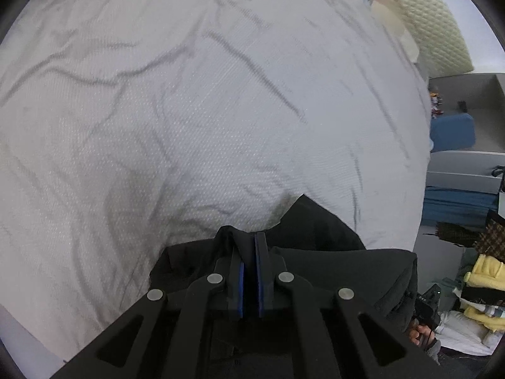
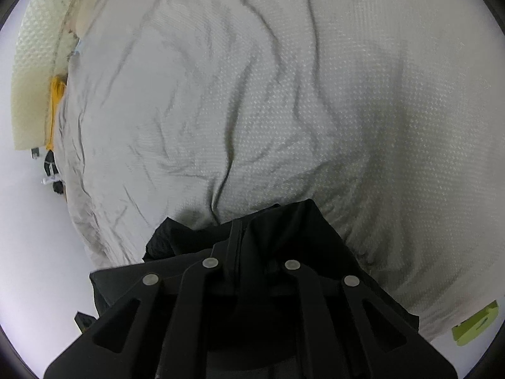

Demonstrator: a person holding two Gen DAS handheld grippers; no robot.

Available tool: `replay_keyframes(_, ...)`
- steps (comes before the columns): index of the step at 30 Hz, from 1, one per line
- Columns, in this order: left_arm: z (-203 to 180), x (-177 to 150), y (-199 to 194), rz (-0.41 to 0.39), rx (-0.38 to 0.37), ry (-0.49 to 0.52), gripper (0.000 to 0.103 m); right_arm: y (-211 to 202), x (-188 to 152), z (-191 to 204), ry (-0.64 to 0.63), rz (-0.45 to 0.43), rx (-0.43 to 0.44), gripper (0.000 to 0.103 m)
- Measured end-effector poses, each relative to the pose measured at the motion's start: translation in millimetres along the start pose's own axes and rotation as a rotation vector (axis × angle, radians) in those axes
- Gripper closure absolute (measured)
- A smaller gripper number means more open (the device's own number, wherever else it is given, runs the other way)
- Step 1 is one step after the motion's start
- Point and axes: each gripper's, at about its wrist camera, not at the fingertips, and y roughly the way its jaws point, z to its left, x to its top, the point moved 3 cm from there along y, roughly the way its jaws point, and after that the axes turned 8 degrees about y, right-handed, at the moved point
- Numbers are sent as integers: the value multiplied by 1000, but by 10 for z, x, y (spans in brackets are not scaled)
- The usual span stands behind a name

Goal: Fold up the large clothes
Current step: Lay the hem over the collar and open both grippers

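Note:
A black garment (image 1: 318,230) hangs from my left gripper (image 1: 250,240), whose blue-padded jaws are shut on a fold of its edge, above a bed with a wrinkled white sheet (image 1: 189,110). In the right wrist view the same black garment (image 2: 284,230) drapes over my right gripper (image 2: 244,230), which is shut on the cloth; the cloth hides its right finger. Both grippers hold the garment lifted over the near part of the white sheet (image 2: 284,94).
A cream textured headboard (image 1: 435,22) stands at the far end of the bed. Blue boxes (image 1: 453,132) and a pile of yellow and patterned clothes (image 1: 483,284) lie beside the bed. A lime green object (image 2: 475,325) lies on the floor; an orange item (image 2: 56,104) sits by the bed's far side.

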Motion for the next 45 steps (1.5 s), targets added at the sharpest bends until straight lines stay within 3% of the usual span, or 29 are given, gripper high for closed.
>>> replay_keyframes(3,7,-2,-20,38,-46,-19,94,-81,-21,14,-8,11,22,80)
replay_keyframes(5,17,-11,-82,55,-78,-33,86,-205,-51,43,-37,16,36,70)
replay_keyframes(7,30,-32,-229,40,-105,-46,59,-363,-94,94,-75,9,51,46)
replay_keyframes(8,24,-37,-315,25,-108,-44,51,-432,-118,126,-94,4,52,41)
replay_keyframes(9,6,-44,-441,-1,-110,-33,36,-537,-152,169,-129,-16,42,37)
replay_keyframes(10,-8,-53,-553,-24,-108,-19,30,-663,-197,232,-180,-46,25,37)
replay_keyframes(14,-172,-199,-1002,-140,-39,101,30,-1054,-506,528,-379,-176,-39,28)
replay_keyframes(15,-259,-278,-1071,-178,-9,158,30,-1087,-594,580,-415,-202,-51,22)
replay_keyframes(17,-423,-456,-1079,-237,61,237,30,-1065,-879,707,-510,-250,-68,22)
replay_keyframes(22,-916,-1001,-402,-233,94,375,30,-511,-1531,778,-629,-282,-67,22)
replay_keyframes(26,-1256,-1296,202,-242,163,491,30,128,-1886,663,-706,-290,-134,22)
replay_keyframes(30,-1376,-1390,591,-279,246,566,30,355,-1912,601,-742,-409,-170,18)
replay_keyframes(33,-1403,-1319,764,-293,262,588,30,454,-1784,618,-770,-472,-181,14)
replay_keyframes(45,-1610,-797,1317,-347,356,616,27,977,-1156,874,-767,-459,-200,5)
